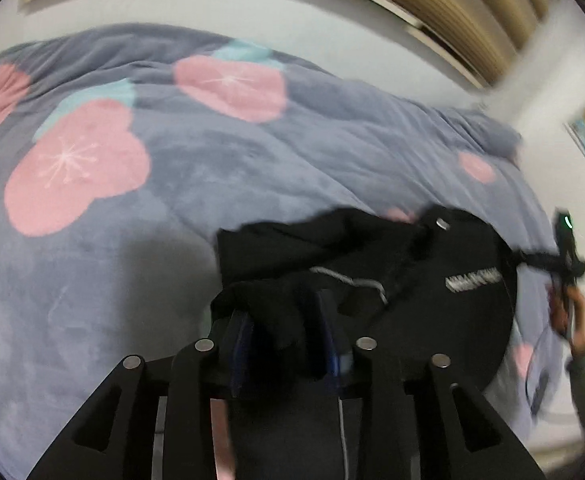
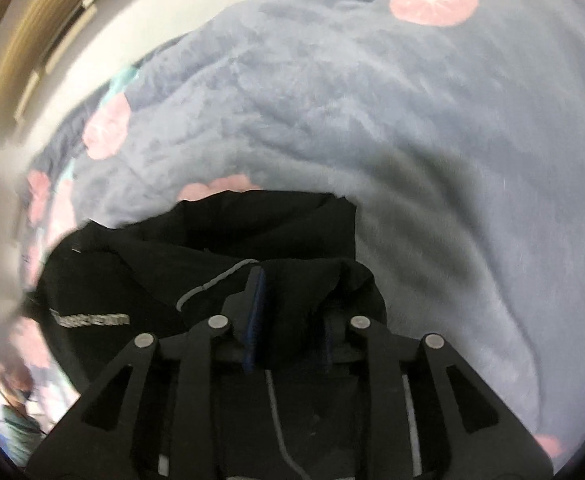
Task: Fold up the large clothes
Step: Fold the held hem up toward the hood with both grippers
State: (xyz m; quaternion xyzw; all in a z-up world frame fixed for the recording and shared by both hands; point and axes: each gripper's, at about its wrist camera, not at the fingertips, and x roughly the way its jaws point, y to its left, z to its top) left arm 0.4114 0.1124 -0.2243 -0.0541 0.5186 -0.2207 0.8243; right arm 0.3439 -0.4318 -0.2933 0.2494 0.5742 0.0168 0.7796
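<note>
Black garment brought down onto the bed, one edge in each gripper

We have the black garment (image 1: 392,264) lying bunched on the bed, on the grey blanket (image 1: 212,168) with its pink flowers, and we hold it at two places so that one edge can be carried as a straight line. A white printed label and a pale drawcord show on its upper side.

Our left gripper (image 1: 288,332) has a fold of the black cloth between its blue-padded fingers (image 1: 241,332). The jaws stand a little apart, and through the blur we cannot tell whether the pads press on the cloth or have let go.

Our right gripper (image 2: 292,320) likewise has a hump of the cloth between its fingers (image 2: 255,316), with the jaws partly spread; whether it pinches we cannot tell either. In the left wrist view it shows at the far right edge, in a hand (image 1: 572,320), at the garment's other side.

Both grippers point steeply down at the bed, which we judge suits laying the fold flat. The garment looks only partly folded, with smoothing left to do.
</note>
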